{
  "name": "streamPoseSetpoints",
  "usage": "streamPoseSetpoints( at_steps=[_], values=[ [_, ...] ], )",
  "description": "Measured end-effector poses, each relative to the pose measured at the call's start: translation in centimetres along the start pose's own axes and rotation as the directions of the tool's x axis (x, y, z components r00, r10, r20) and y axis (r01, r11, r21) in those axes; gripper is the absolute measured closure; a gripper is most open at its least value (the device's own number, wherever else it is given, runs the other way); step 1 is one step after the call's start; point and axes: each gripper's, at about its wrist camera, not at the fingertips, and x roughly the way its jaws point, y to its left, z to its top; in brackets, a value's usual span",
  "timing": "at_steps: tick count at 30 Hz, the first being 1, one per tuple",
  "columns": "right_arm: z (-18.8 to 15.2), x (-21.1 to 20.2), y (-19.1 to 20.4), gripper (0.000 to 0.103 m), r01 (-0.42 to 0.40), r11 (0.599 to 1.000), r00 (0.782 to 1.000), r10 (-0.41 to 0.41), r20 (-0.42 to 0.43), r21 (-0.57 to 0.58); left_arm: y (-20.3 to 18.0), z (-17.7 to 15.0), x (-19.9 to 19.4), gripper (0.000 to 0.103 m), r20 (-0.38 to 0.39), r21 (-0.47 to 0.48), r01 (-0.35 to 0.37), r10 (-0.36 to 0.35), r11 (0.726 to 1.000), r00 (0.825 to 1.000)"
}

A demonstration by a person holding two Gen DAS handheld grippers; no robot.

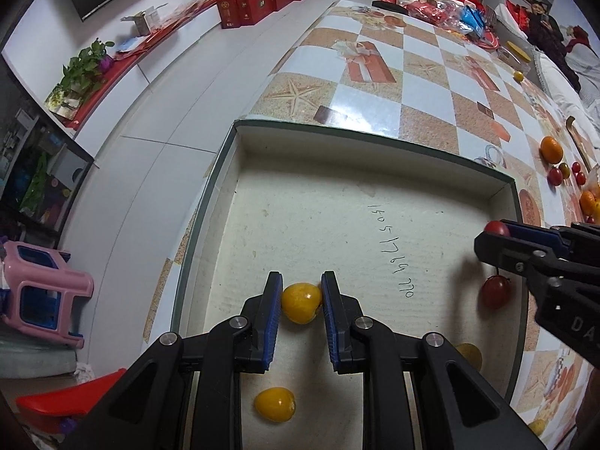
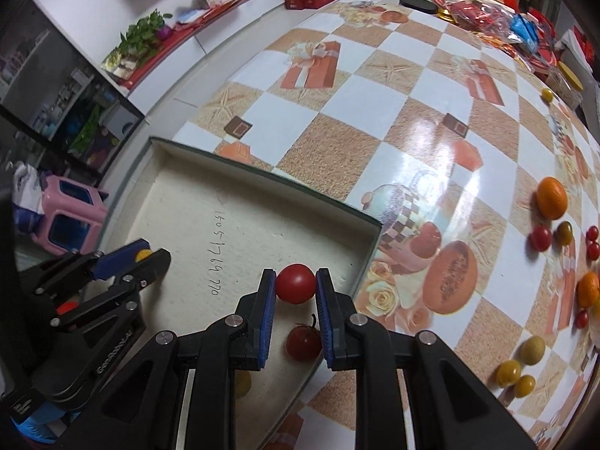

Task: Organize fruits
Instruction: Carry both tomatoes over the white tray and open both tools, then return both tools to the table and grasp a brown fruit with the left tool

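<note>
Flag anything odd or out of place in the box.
Nothing spilled or damaged. The only oddity is handwritten digits inked on the box floor. Left gripper holds a yellow tomato; right gripper a red tomato.

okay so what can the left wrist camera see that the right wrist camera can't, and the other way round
Only the left wrist view shows the loose yellow tomato on the tray floor under the left gripper, and the red plastic stool on the floor.

Only the right wrist view shows the three yellow tomatoes left on the table's near right.

Both show the shallow tray, the left gripper shut on a yellow tomato, the right gripper shut on a red tomato, a stemmed red tomato lying in the tray, and the pink stool.
</note>
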Motion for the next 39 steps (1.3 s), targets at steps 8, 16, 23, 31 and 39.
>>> streamPoseSetpoints(
  at_steps=[8, 16, 23, 31, 39],
  values=[
    [-0.2, 1.6, 1.4, 0.078, 0.042, 0.996, 0.998, -0.044, -0.032, -0.085, -0.1, 0.1, 0.0, 0.06, 0.006, 0.027, -0.026, 0.026, 0.999, 1.0],
    [-0.2, 0.5, 1.6, 0.047, 0.007, 0.995, 1.0, -0.007, 0.0, -0.096, 0.4, -0.1, -0.8, 0.03, 0.043, 0.007, -0.065, 0.064, 0.998, 0.997],
    [-0.1, -2.3, 1.0, 0.021, 0.005, 0.999, 0.997, 0.0, 0.081, -0.054, 0.6, -0.3, -2.0, 0.03, 0.05, -0.004, -0.07, 0.07, 0.998, 0.996],
    [-2.6, -4.6, -2.8, 0.021, 0.027, 0.998, 0.995, -0.033, 0.089, 0.062, -1.6, -0.9, -3.3, 0.03, 0.048, 0.04, -0.044, 0.042, 0.998, 0.998],
    [-7.9, -6.8, -8.8, 0.021, 0.087, 0.977, 0.994, -0.099, 0.05, 0.195, -6.1, -1.9, -4.7, 0.03, 0.051, 0.133, 0.003, -0.01, 0.991, 0.999]
  ],
)
